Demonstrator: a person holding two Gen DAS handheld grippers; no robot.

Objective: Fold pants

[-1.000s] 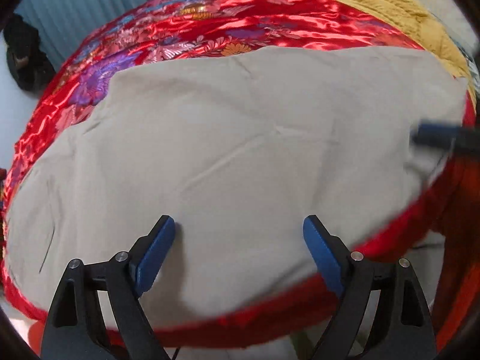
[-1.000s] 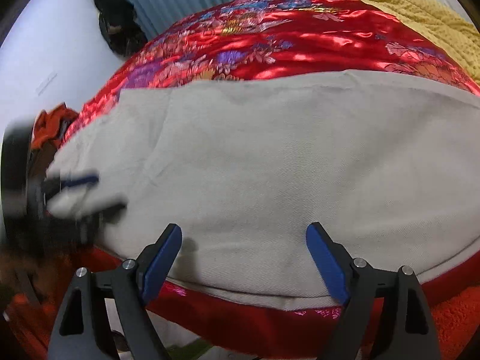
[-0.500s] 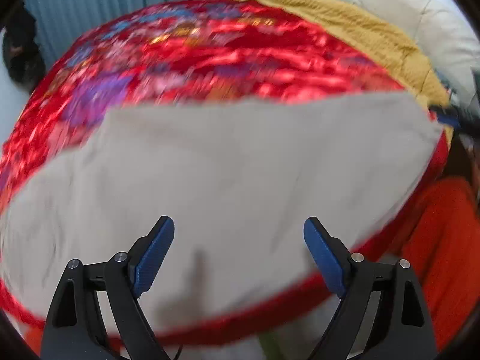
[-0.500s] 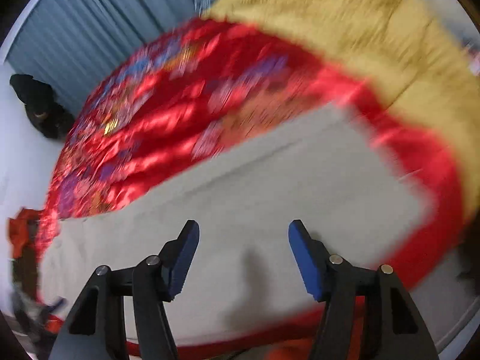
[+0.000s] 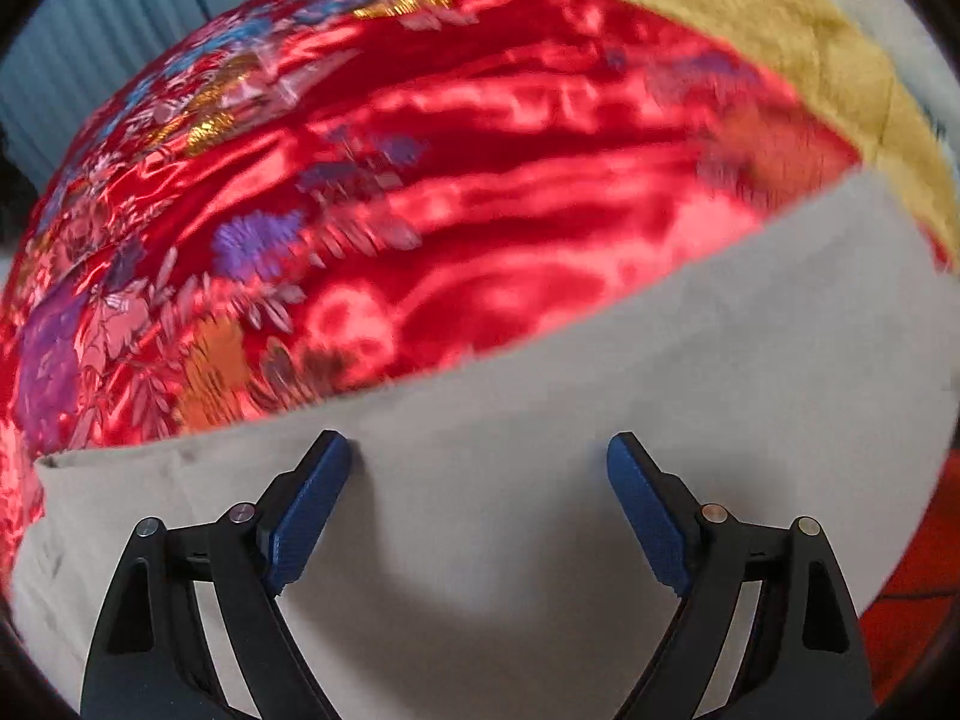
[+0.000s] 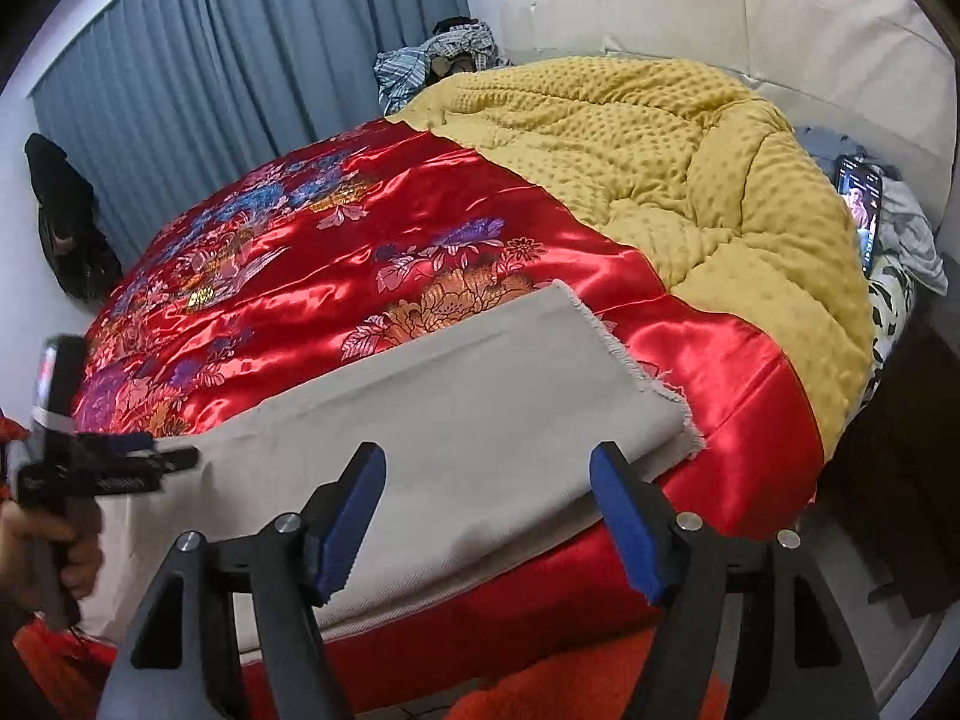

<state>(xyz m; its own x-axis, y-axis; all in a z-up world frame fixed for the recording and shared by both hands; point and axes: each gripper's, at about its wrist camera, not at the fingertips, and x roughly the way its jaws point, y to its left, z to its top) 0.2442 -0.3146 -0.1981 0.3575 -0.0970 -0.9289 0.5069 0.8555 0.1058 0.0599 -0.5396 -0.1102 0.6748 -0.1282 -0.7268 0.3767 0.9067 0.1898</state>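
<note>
The left gripper (image 5: 478, 474) is positioned above the beige pants (image 6: 456, 414), jaws spread wide with nothing between them. The right gripper (image 6: 487, 501) is also spread and empty; its jaws have just been narrowing and then widening slightly. The pants lie flat along the near edge of the red satin bedspread (image 6: 288, 276), frayed hem toward the yellow quilt (image 6: 690, 150).
</note>
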